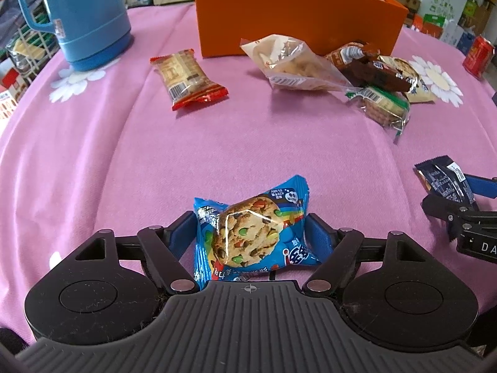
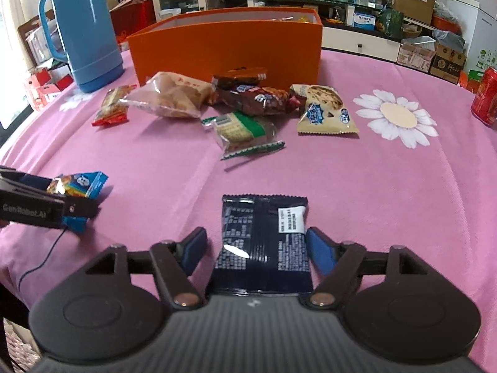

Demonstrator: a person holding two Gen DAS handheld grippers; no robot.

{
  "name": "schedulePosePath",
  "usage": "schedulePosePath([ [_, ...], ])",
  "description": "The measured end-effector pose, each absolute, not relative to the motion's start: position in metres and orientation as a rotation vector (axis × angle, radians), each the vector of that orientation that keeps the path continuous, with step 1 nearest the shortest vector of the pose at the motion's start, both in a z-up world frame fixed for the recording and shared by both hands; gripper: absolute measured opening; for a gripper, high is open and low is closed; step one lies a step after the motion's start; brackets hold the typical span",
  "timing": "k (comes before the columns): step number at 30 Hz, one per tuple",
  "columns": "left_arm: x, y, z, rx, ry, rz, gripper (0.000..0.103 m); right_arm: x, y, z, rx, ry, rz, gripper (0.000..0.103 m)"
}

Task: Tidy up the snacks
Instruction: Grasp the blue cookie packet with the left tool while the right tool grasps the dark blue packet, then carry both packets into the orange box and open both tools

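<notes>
My left gripper (image 1: 251, 231) is shut on a blue cookie packet (image 1: 248, 233), crumpled between the blue pads; it also shows in the right wrist view (image 2: 79, 186). My right gripper (image 2: 254, 247) straddles a dark navy snack packet (image 2: 264, 242) lying on the cloth; the right pad touches it and the left pad stands a little off, so the jaws are open. That packet shows in the left wrist view (image 1: 447, 180). The orange box (image 1: 295, 15) stands at the back, with some snacks inside. Loose snacks lie in front of it: a red-ended cracker packet (image 1: 189, 77) and a clear bag of pastries (image 1: 292, 62).
A blue thermos (image 1: 84, 15) stands at the back left on the pink tablecloth (image 1: 124, 155). A brown packet (image 2: 254, 99), a green one (image 2: 242, 130) and a beige cookie packet (image 2: 323, 108) form a pile. A red can (image 2: 486, 96) stands at the far right.
</notes>
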State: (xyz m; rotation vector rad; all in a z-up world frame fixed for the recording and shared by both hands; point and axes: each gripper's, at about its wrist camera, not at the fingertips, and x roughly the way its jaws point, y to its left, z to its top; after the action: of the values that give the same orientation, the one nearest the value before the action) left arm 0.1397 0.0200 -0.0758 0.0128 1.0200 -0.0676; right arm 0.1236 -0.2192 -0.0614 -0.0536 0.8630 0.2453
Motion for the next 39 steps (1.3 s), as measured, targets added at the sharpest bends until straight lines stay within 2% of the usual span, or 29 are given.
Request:
schedulePosePath([
  [7,0.139,0.017,-0.077,0.027,1.017,-0.065,0.064,0.122,-0.218,-0.064,-0.075,0.844,0.245,0.077],
  [8,0.138,0.016,-0.076,0.029,1.015,-0.061,0.060,0.121,-0.218,-0.064,-0.077,0.838,0.242,0.075],
  [9,0.137,0.017,-0.075,0.026,1.008,-0.061,0.044,0.119,-0.219,-0.063,-0.080,0.831,0.238,0.061],
  [10,0.137,0.019,-0.072,0.019,1.006,-0.066,0.042,0.117,-0.221,-0.061,-0.083,0.828,0.236,0.052],
  [11,0.137,0.022,-0.070,-0.013,1.023,-0.083,0.040,0.116,-0.224,-0.059,-0.060,0.838,0.242,0.052],
  [14,0.135,0.033,-0.054,-0.134,1.014,-0.137,0.040,0.111,-0.237,-0.042,0.063,0.833,0.265,0.052],
  [18,0.153,0.035,-0.021,-0.138,0.937,-0.153,0.040,0.123,-0.248,-0.002,0.166,0.748,0.302,0.052],
  [26,0.268,0.036,0.049,-0.143,0.756,-0.164,0.041,0.247,-0.233,0.059,0.106,0.538,0.324,0.052],
  [30,0.333,0.026,0.052,-0.144,0.742,-0.161,0.041,0.316,-0.213,0.055,0.065,0.540,0.341,0.052],
  [35,0.393,0.007,0.031,-0.111,0.756,-0.154,0.042,0.379,-0.193,0.024,0.009,0.602,0.352,0.054],
  [39,0.410,0.009,0.017,-0.119,0.782,-0.144,0.050,0.383,-0.197,0.017,0.029,0.587,0.359,0.067],
])
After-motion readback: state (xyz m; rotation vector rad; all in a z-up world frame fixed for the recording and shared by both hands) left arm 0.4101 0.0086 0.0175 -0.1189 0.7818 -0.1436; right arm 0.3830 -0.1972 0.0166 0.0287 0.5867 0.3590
